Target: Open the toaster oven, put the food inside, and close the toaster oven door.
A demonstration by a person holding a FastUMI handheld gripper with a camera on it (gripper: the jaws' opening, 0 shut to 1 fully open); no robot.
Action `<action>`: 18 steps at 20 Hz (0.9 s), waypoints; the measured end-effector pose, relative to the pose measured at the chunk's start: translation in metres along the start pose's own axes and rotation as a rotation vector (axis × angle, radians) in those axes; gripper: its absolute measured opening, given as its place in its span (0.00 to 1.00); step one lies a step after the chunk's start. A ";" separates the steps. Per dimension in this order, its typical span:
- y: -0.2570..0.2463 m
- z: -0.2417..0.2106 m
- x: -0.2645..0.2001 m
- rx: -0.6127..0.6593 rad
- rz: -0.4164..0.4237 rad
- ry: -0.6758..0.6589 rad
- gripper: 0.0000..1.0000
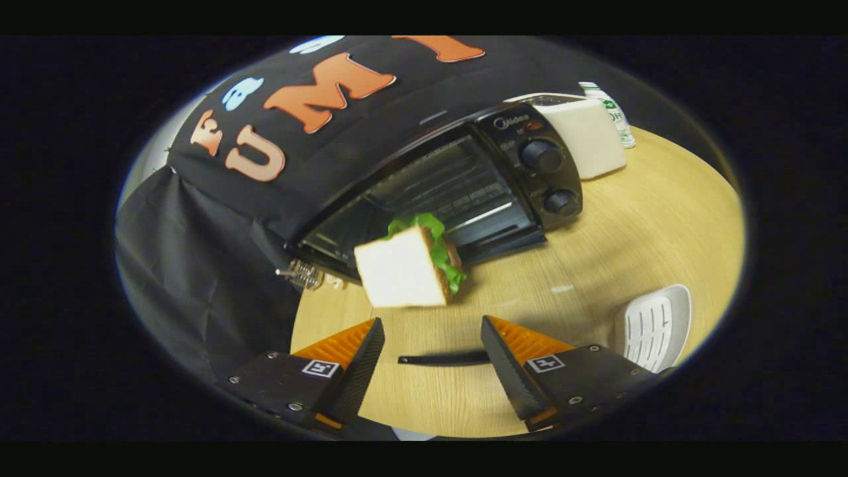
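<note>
The black toaster oven [464, 179] stands tilted in view on the wooden table [629, 225], its two knobs at its right end. Its front looks open, with the wire rack visible inside. A sandwich [404, 265] of white bread with green lettuce is just ahead of my fingers, in front of the oven's mouth, slightly blurred. I cannot tell what it rests on. My gripper [432, 324] is open, its orange-and-black fingers [361, 351] spread wide and apart from the sandwich, holding nothing. A thin black strip [444, 358] lies across the gap between them.
A white box-shaped appliance [586, 136] and a bottle [613, 112] stand behind the oven's right end. A white slotted tray [652, 328] lies on the table beyond my right finger. A metal spring [301, 273] shows at the oven's left corner. Black cloth hangs to the left.
</note>
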State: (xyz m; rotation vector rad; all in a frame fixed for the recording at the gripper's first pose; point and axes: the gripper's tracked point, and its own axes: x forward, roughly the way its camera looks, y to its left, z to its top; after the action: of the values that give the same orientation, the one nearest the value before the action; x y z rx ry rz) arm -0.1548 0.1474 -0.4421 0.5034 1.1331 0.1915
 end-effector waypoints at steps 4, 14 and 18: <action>-0.011 -0.051 -0.013 -0.137 -0.045 0.102 0.87; -0.028 -0.078 0.035 -0.295 -0.130 0.179 0.88; -0.024 -0.076 0.035 -0.284 -0.130 0.194 0.87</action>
State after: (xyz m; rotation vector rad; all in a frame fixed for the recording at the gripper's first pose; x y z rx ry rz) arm -0.2113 0.1620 -0.5071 0.1602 1.2985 0.2881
